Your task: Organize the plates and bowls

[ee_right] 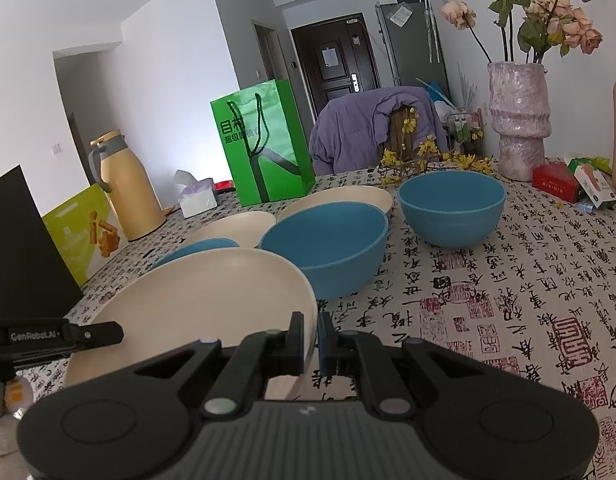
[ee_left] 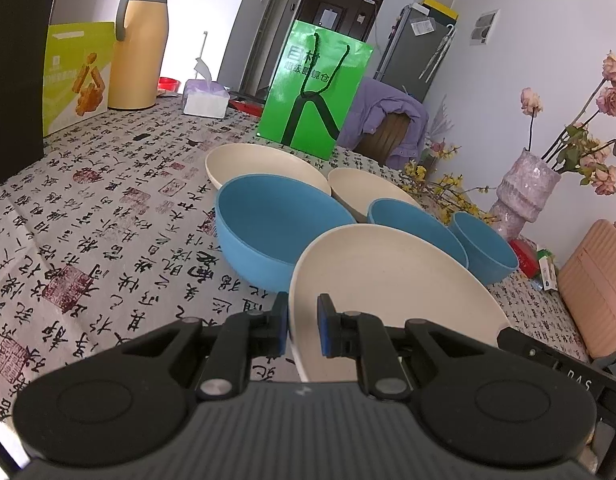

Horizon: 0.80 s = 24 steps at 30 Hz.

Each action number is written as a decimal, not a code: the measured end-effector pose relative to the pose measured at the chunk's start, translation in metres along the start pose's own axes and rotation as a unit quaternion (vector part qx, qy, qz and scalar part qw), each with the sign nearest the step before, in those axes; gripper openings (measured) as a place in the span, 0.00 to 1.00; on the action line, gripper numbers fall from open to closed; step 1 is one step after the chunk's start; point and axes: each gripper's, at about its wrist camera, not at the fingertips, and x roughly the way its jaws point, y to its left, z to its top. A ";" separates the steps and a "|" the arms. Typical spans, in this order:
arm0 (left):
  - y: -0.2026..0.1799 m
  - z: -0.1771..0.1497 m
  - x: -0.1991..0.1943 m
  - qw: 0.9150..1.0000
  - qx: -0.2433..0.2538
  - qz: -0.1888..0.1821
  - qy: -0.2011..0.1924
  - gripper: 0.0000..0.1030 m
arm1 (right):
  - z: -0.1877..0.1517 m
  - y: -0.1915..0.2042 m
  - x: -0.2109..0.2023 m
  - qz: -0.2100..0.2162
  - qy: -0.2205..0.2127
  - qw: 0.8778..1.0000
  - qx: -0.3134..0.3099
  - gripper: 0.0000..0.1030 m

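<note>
At the near edge of the cream plate [ee_left: 392,276], the left gripper [ee_left: 302,326] has its two fingers closed on the rim, one pad inside the plate and one outside. On the opposite side of that same plate, seen from the right wrist camera, the right gripper [ee_right: 311,340] is clamped on the rim in the same way, its jaws drawn nearly together with only the plate's edge between them. Both grippers point somewhat downward, and the cream plate [ee_right: 196,300] sits tilted between them above the calligraphy tablecloth [ee_left: 108,232]; whether any part of it touches the cloth cannot be told.

Just behind the plate stands the large blue bowl [ee_left: 276,228], and to the right of it, from the left wrist view, a second blue bowl [ee_left: 412,224] and a smaller blue bowl [ee_left: 484,248]. Two more cream plates [ee_left: 260,168] [ee_left: 364,188] lie flat beyond the blue bowls, farther from the held plate.

Well behind all the dishes, a green paper bag [ee_left: 316,88] stands upright on the table. Left of the bag from the held plate's side are a tissue box [ee_left: 206,98], a yellow thermos jug [ee_left: 142,44] and a yellow-green snack box [ee_left: 78,76]. To the right of the dishes stands a pink vase [ee_left: 524,196] holding faded roses, with yellow blossoms lying beside it.
</note>
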 end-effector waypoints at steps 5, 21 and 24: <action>0.000 -0.003 0.001 1.000 0.000 0.002 0.003 0.14 | -0.001 0.000 0.002 -0.001 0.003 1.000 0.001 0.07; 0.000 -0.010 0.006 1.000 0.003 0.003 0.014 0.14 | -0.006 -0.004 0.004 -0.004 0.010 1.000 -0.001 0.07; 0.000 -0.011 0.008 1.000 0.003 0.004 0.016 0.14 | -0.008 -0.006 0.006 -0.004 0.014 1.000 0.001 0.07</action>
